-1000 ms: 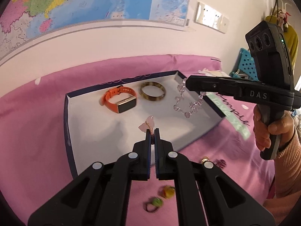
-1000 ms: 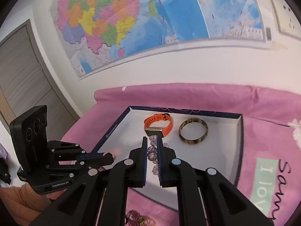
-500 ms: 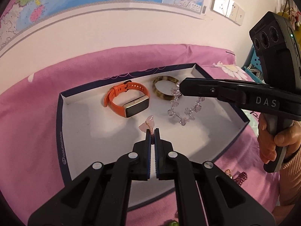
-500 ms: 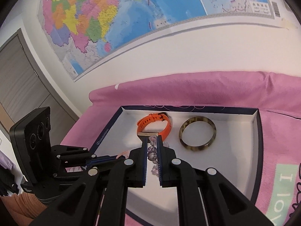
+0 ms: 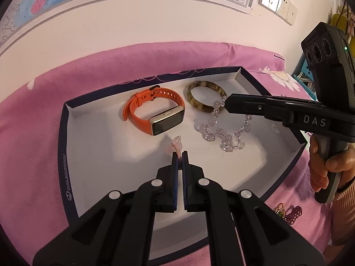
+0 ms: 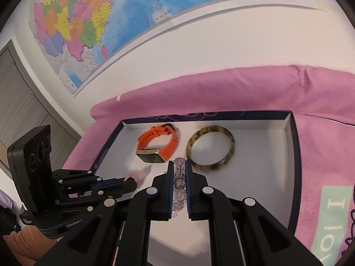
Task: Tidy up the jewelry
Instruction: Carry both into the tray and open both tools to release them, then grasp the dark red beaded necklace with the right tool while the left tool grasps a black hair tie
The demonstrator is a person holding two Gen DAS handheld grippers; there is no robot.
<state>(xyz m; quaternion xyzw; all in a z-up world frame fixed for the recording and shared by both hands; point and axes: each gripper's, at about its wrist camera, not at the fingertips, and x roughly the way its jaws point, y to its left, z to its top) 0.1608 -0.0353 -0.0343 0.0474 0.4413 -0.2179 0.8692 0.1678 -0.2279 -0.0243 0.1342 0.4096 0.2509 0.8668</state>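
Observation:
A shallow white tray with a navy rim [image 5: 66, 155] [image 6: 295, 177] lies on a pink cloth. In it sit an orange smart band [image 5: 153, 113] [image 6: 158, 146] and a mottled brown bangle [image 5: 206, 98] [image 6: 210, 148]. My left gripper [image 5: 180, 155] is shut on a small pink hairpiece with a petal tip [image 5: 176, 144] [image 6: 138, 175], held over the tray's middle. My right gripper [image 6: 179, 166] [image 5: 226, 104] is shut on a clear crystal bead bracelet [image 5: 221, 133] [image 6: 179, 186], whose hanging loop touches the tray floor beside the bangle.
Small rings and a dark red beaded piece [image 5: 288, 212] lie on the pink cloth [image 5: 33, 133] by the tray's near right corner. A wall with a map [image 6: 111, 22] stands behind. A mint printed patch [image 6: 332, 221] shows on the cloth at right.
Both grippers have moved forward over the tray with their pieces still held. The bead bracelet has come down, and its loop now rests on the tray floor next to the bangle.

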